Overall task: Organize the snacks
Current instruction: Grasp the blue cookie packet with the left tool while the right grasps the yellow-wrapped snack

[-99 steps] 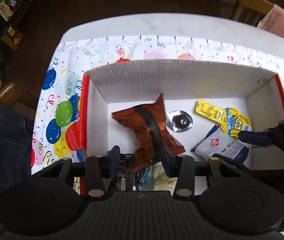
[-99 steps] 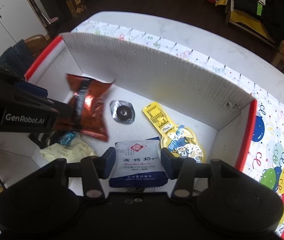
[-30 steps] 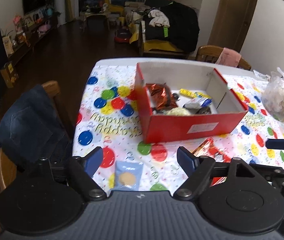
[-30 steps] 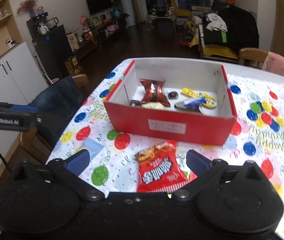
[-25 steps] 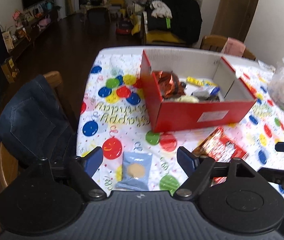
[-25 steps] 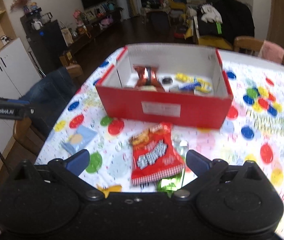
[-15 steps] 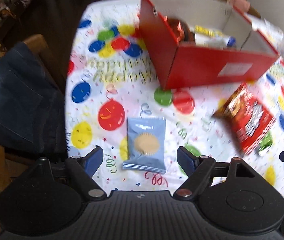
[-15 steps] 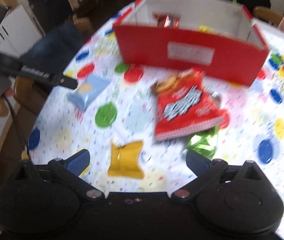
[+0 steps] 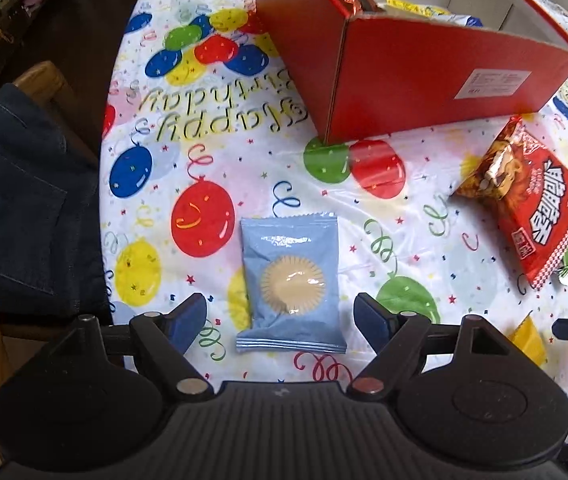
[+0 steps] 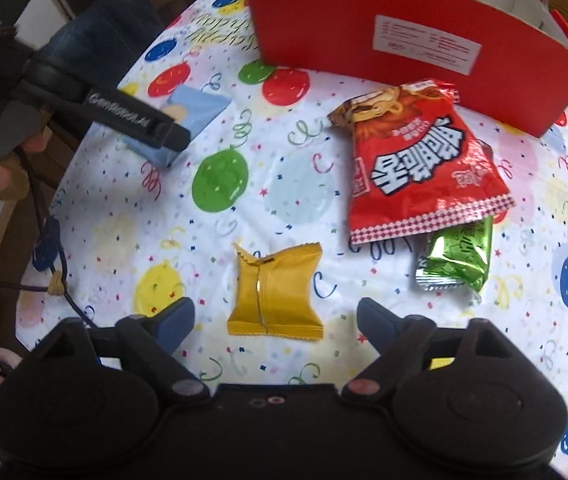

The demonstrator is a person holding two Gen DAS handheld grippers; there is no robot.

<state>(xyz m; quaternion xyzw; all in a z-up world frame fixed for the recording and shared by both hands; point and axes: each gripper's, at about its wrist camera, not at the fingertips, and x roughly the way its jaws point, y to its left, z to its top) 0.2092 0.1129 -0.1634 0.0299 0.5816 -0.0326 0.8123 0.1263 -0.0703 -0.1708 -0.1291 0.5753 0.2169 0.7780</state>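
The left gripper (image 9: 279, 314) is standing wide, straddling a blue packet (image 9: 290, 282) at lower centre without touching it. The right gripper (image 10: 275, 318), its jaws just narrowing, is flanking a yellow packet (image 10: 273, 290), untouched. A green packet (image 10: 454, 258) is lying half hidden under the red bag (image 10: 416, 162). The box (image 9: 424, 76) is cut off at the top; "GenRobot.AI" is showing on the left tool.

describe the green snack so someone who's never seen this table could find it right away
Start at the red box on the balloon tablecloth. In front of it lies a big red bag; the green snack pokes out from under that bag's checkered edge. It is the only shiny green wrapper, smaller than the red bag and apart from the yellow packet.
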